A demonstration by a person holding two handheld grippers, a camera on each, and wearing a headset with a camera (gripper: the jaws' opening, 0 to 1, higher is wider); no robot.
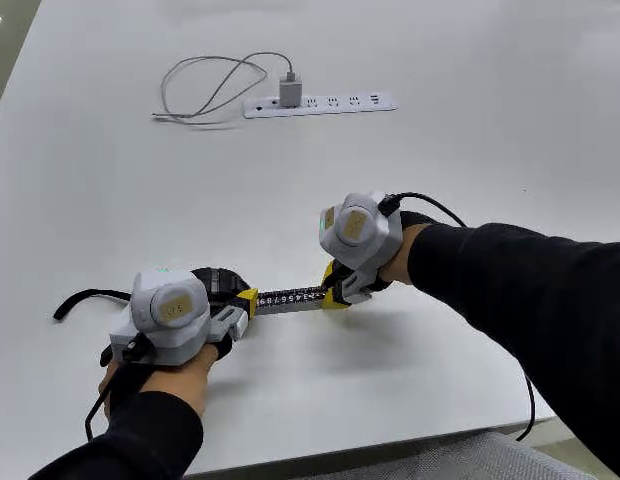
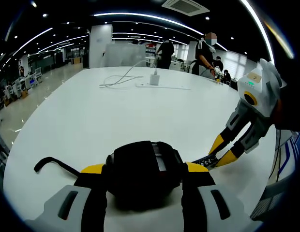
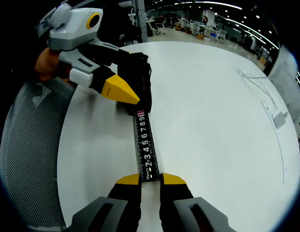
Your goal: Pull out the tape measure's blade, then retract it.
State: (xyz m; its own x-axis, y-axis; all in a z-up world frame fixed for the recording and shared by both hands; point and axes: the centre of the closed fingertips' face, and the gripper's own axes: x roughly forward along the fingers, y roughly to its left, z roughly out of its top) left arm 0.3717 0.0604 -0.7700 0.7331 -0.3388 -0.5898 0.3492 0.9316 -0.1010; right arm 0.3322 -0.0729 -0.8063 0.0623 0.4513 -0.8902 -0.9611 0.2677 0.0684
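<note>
1. Tape measure [image 1: 222, 285]: black case, lies on white table [image 1: 440, 130] near its front edge, at person's left. Held, not free.
2. Blade [image 3: 146, 145]: short length drawn out, lies flat on table. Runs straight from case mouth to R claw. Printed nos. 2 to 9 legible in right gripper view.
3. Left gripper [image 2: 145, 169]: jaws closed round the tape measure, 1 yellow tip pressed to each side of case. Person's hand behind it, dark sleeve.
4. Right gripper [image 3: 150, 180]: 2 yellow tips pinched together on blade's free end, low at table level. In head view it sits to the right of case, blade spanning the gap betw. both claws.
5. Strap [image 1: 85, 297]: black, trails from case area leftwards across table, lying slack.
6. Power strip [image 1: 320, 103]: white, far side of table, well apart from tape measure. White charger [image 1: 290, 90] plugged in at its left end. Pale cable [image 1: 205, 85] loops off to the left.
7. Bkgd, left gripper view: 2 people [image 2: 205, 53] stand beyond table's far edge in open office hall w/ ceiling strip lights.
8. Mesh chair [image 3: 29, 145]: grey, beside table edge, right gripper view.
</note>
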